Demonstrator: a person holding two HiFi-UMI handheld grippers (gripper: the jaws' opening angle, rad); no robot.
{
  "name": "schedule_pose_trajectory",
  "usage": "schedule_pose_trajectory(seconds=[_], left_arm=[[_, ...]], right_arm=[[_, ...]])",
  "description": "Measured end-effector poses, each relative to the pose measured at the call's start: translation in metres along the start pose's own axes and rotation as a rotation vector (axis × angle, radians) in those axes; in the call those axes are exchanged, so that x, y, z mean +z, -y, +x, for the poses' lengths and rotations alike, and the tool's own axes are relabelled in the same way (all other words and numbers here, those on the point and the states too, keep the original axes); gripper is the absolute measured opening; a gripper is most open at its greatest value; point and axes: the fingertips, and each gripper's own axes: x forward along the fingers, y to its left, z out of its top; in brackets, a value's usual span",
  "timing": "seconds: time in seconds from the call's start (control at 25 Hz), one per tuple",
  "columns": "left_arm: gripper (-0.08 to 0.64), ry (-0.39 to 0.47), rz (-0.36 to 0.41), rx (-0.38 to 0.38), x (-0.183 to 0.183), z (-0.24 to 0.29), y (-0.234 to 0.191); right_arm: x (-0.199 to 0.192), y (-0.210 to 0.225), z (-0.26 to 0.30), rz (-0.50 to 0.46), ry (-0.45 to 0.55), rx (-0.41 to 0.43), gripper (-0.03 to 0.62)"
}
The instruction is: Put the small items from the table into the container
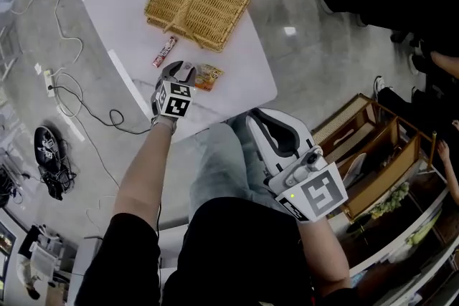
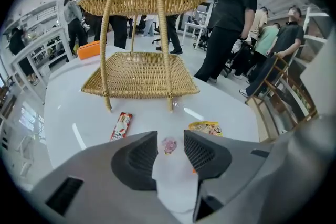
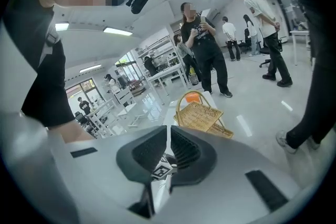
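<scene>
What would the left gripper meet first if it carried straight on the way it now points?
Probably the small pink sweet on the white table, centred between the left gripper's open jaws; depth is unclear.

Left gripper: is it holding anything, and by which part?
Nothing is held. The left gripper has its jaws apart, and the small pink candy lies on the table between them, not pinched.

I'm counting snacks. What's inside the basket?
Nothing shows: its top tray looks empty from above, its bottom tray from the side. From above, the top tray hides the bottom one.
</scene>
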Motion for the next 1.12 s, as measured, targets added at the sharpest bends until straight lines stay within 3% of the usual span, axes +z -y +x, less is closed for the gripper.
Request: schedule_pose_trajectory(seconds=[0.32,0.4,0.72,1.12], left_arm=[[0.147,-0.060,-0.001,-0.010,-0.008,0.019,0.000],[0.106,-0.065,-0.001,-0.001,-0.010,0.019,0.000],[0.103,-0.076,0.002,0.012,-0.009,0.019,0.002],[0.103,-0.004,0.069,0.037,0.024,-0.048,-0.004]], right_arm=[[-0.008,0.012,-0.002,0.023,-0.017,-0.017,0.011],[-0.008,0.014,-0.004,0.024,-0.015,-0.019,0.011],[-0.006,0.019,-0.008,0.024,-0.005,-0.028,0.011],[0.017,0.002,-0.020,0.011,0.027,-0.021,0.011]])
